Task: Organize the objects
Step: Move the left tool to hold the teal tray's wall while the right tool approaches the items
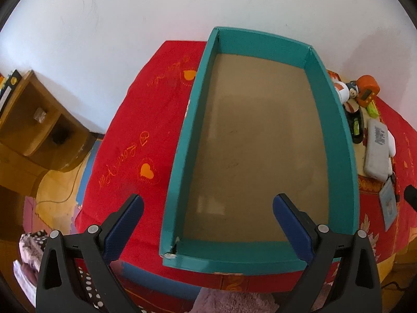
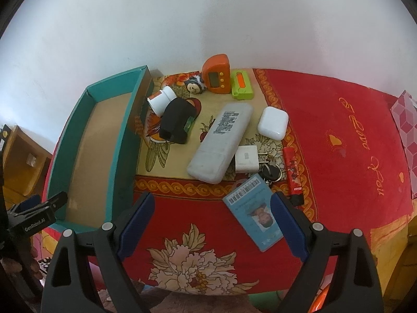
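Note:
An empty teal box [image 1: 179, 135] with a brown floor sits on a red cloth; it shows at the left of the right wrist view [image 2: 120, 140]. My left gripper [image 1: 208, 224] is open above the box's near end. My right gripper [image 2: 212, 224] is open and empty, just short of a blue ID card [image 2: 254, 214]. Beyond lie a grey remote [image 2: 221, 143], white earbud case [image 2: 273, 123], white charger [image 2: 246, 159], keys [image 2: 271, 173], red lighter [image 2: 293, 173], black item [image 2: 176, 122], white bottle [image 2: 161, 99], orange clock [image 2: 216, 74] and green item [image 2: 243, 84].
A white wall stands behind the table. A wooden shelf [image 1: 34, 120] stands lower left, beyond the table's edge. A small toy face [image 2: 194, 84] sits by the clock. A pink patterned bag [image 2: 406, 130] lies at the far right. The red cloth [image 2: 351, 143] extends right of the objects.

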A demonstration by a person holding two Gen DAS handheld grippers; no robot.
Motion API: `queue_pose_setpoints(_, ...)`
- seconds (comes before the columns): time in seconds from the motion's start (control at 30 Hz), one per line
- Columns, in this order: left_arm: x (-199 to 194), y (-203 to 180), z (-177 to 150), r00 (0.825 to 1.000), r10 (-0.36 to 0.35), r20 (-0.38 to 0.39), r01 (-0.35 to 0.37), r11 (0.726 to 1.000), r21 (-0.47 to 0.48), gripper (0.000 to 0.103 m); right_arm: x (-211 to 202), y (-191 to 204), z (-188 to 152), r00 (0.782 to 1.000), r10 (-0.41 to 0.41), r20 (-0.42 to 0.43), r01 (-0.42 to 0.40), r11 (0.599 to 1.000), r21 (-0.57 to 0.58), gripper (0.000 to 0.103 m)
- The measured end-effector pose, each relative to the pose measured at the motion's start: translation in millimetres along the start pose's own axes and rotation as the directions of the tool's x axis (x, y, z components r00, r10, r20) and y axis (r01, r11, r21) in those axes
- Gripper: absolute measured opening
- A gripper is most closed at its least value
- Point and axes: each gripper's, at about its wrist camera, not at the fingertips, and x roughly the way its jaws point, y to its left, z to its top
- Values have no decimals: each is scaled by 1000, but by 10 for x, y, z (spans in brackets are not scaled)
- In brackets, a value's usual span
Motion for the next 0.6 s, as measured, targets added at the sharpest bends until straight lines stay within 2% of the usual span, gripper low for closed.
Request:
queue_pose_setpoints(0.2, 159, 80, -20, 998, -44, -52, 46, 999, 26, 80, 39, 78, -25, 1000, -15, -6, 16, 1000, 6, 91)
queue_pose_setpoints(0.3, 218, 82, -50, 995, -60, -76, 65, 996, 56, 59, 62, 92, -27, 1000, -26, -9, 26, 999, 20, 91)
queue_pose_setpoints(0.37, 248, 76, -60, 995, -44, -84, 51, 996, 80, 46, 70, 84, -21, 999, -36, -9, 36, 999, 35, 91)
queue_pose_setpoints(0.4, 264, 81, -63, 996, -37, -86, 45, 995, 92, 44, 74, 78, -20, 999, -42, -9, 42, 998, 45, 91)
queue_pose_setpoints(0.47, 287, 127, -63, 995, -36, -92, 45, 994, 100, 33, 80, 67, -19, 999, -48, -9, 49, 997, 55, 91)
queue_pose_setpoints(0.6, 346, 220, -76, 991, -56, -118, 66, 995, 81, 24, 119, 38, -3, 998, -60, -10, 61, 997, 51, 91)
